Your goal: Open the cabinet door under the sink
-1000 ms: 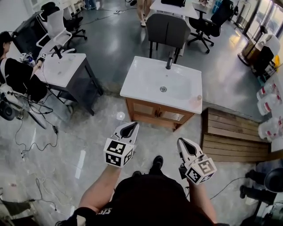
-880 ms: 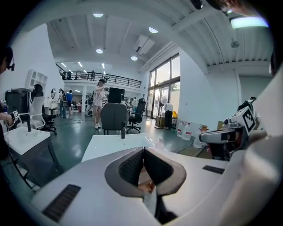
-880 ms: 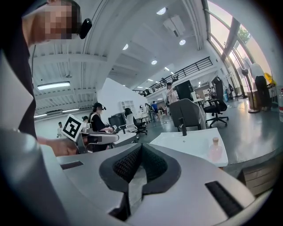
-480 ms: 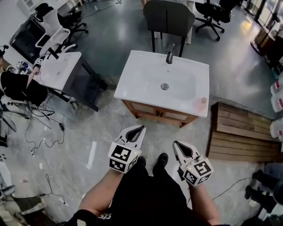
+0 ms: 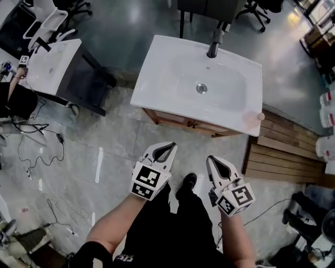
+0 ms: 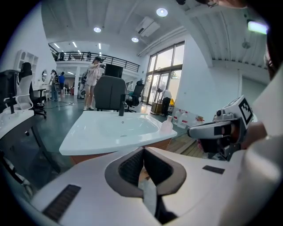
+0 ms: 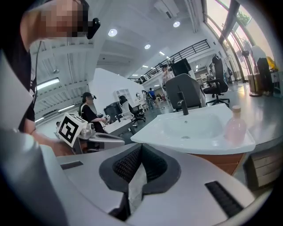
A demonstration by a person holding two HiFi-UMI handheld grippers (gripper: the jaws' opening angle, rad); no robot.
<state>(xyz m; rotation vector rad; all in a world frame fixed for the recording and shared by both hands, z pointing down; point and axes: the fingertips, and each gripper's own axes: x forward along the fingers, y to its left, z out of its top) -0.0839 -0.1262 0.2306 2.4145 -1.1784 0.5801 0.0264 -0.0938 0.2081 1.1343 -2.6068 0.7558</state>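
Since a second ago, drawn in on the sink vanity (image 5: pixel 157 89): now filling the top of the head view, the grey chair (image 5: pixel 201 6) behind it nearly cut off by the upper edge. Brought lower and nearer the vanity's wooden cabinet front (image 5: pixel 178 121), both tools.

Short of the vanity's front, left of its middle: left gripper (image 5: pixel 168 147), held out on a bare forearm (image 5: pixel 112 225), aimed ahead and somewhat down, jaws pressed together on nothing. To its right, marker cube toward the body: right gripper (image 5: pixel 211 159), likewise tilted down toward the vanity, jaws closed and empty. Well apart from the cabinet, both.

Cabinet door tucked under the white basin's overhanging rim, seen from above only as a thin strip of wood.

Well left of the sink vanity, a second vanity (image 5: pixel 52 63) with cables (image 5: pixel 36 141) trailing near it; bare grey floor (image 5: pixel 115 152) between the two and in front of the cabinet, around both tools. On the basin's right front corner, a pink bottle (image 5: pixel 257 117). Just right of the sink vanity, a slatted wooden platform (image 5: pixel 285 152) hemming in that side.
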